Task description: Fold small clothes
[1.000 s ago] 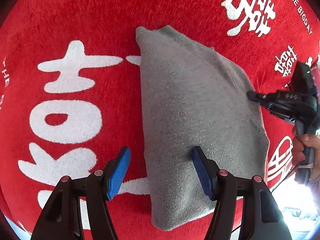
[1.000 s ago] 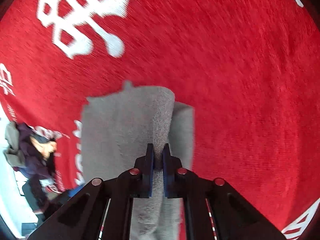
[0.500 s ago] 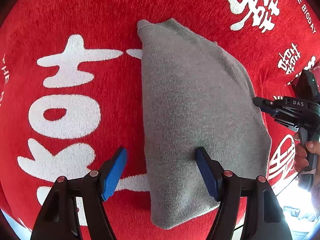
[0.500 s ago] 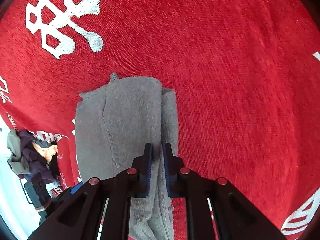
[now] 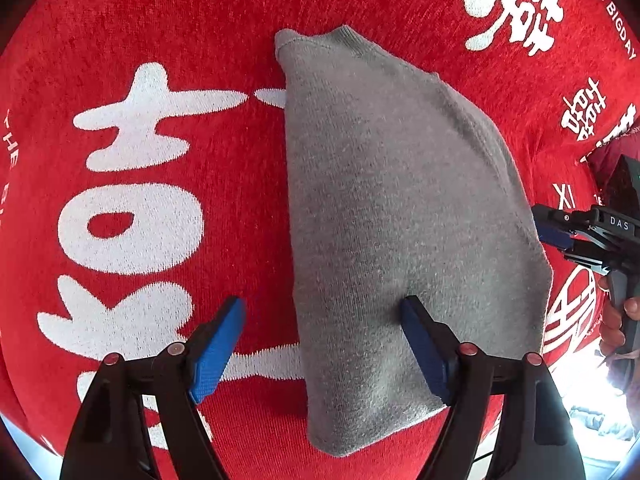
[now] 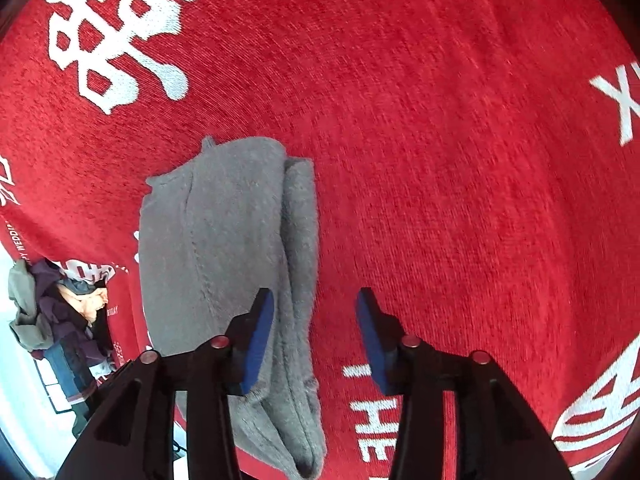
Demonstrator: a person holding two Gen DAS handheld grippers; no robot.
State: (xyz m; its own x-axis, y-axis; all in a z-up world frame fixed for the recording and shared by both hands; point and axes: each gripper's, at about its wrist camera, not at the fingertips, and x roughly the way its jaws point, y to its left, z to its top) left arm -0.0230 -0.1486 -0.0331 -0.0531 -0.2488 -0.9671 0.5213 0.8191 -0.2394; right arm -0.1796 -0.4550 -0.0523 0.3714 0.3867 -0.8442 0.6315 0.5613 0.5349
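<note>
A small grey knit garment (image 5: 392,216) lies folded lengthwise on the red cloth (image 5: 160,40) with white characters. My left gripper (image 5: 324,340) is open, its right pad resting on the garment and its left pad over the red cloth. My right gripper (image 6: 316,332) is open and empty, straddling the folded right edge of the garment (image 6: 224,248). The right gripper also shows in the left wrist view (image 5: 560,236) at the garment's right edge, held by a hand.
The red cloth (image 6: 460,120) covers the whole surface. A pile of other clothes (image 6: 52,308) lies beyond the cloth's edge at the left of the right wrist view. The cloth's edge (image 5: 580,360) runs at the lower right of the left wrist view.
My right gripper was shut on the garment's folded edge and has opened, leaving the fold lying flat. The left gripper stayed open and shifted only slightly.
</note>
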